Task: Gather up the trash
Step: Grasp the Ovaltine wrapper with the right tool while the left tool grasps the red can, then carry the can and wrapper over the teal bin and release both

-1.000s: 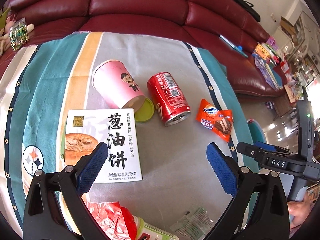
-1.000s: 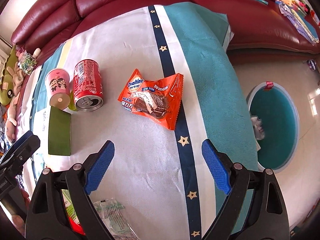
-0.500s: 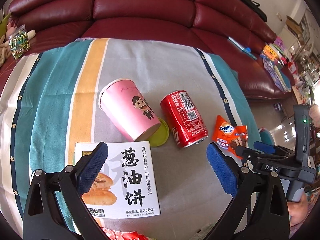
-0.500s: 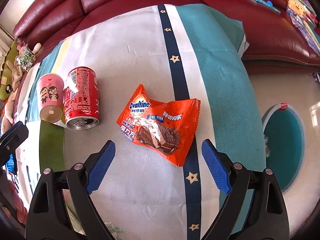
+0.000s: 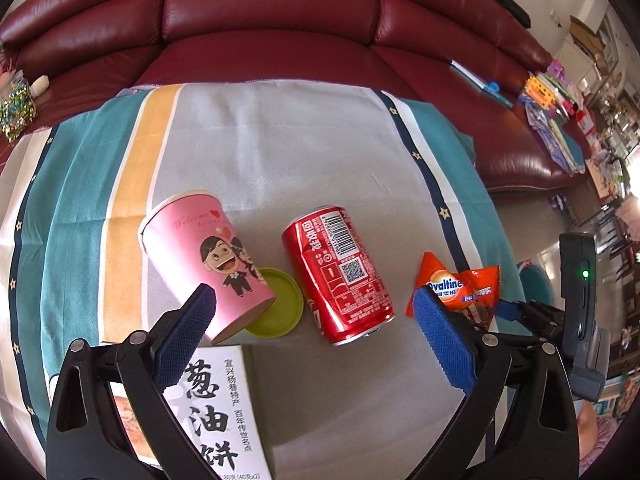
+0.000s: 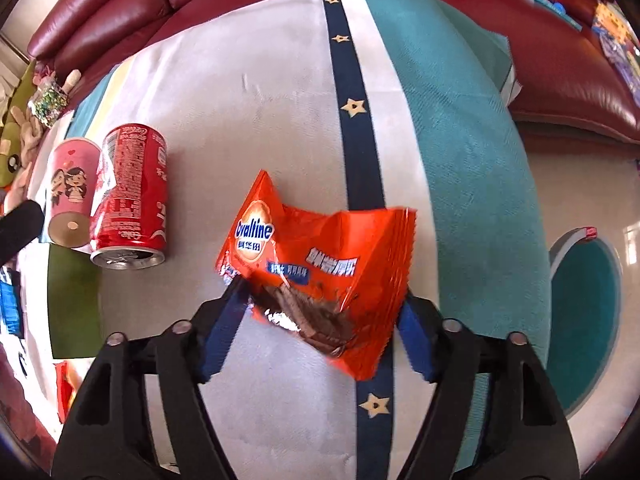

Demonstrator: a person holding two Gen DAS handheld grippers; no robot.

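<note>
The right gripper (image 6: 320, 312) had just been closing on the orange Ovaltine wrapper (image 6: 320, 256), lying on the striped cloth (image 6: 280, 100), pads pinching its sides – presumably for the teal bin (image 6: 584, 320); the left gripper (image 5: 316, 332) stood open over the red can (image 5: 340, 272)
</note>
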